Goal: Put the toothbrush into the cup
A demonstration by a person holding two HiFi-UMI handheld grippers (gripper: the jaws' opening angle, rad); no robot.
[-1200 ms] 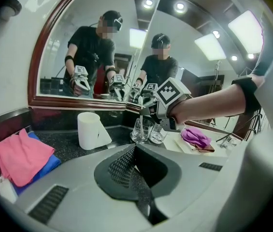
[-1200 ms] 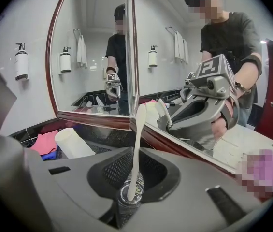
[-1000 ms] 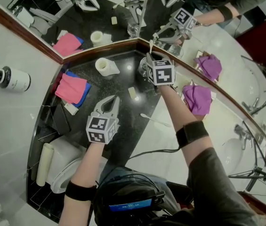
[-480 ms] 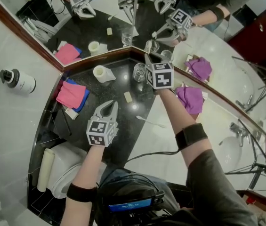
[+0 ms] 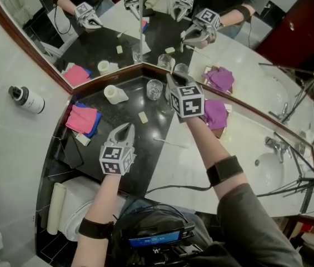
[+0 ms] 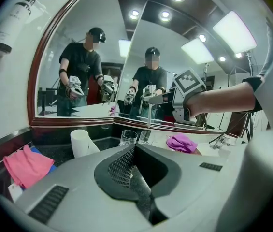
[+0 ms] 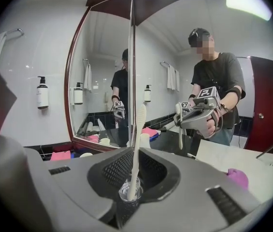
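My right gripper point(image 7: 135, 154) is shut on a white toothbrush point(image 7: 137, 129), held upright with its head on top. Below its lower end stands the clear glass cup point(image 7: 128, 193). In the head view the right gripper point(image 5: 171, 79) hangs above the black counter, just right of the cup point(image 5: 154, 88). My left gripper point(image 5: 125, 133) is shut and empty, nearer the counter's front. The left gripper view shows its jaws point(image 6: 134, 151) together, the cup point(image 6: 127, 137) ahead, and the right gripper point(image 6: 151, 98) with the toothbrush point(image 6: 149, 114) hanging from it.
A second toothbrush point(image 5: 171, 143) lies on the white counter edge. A soap bar point(image 5: 143, 117), a white roll point(image 5: 115, 94), a pink cloth point(image 5: 83, 119) and a purple cloth point(image 5: 215, 113) lie around. Angled mirrors point(image 5: 118, 32) back the corner. A sink point(image 5: 270, 168) is at right.
The right gripper has risen with the toothbrush and now stands clear of the cup. The left gripper has also lifted a little. The head view has swung, bringing the sink further in.
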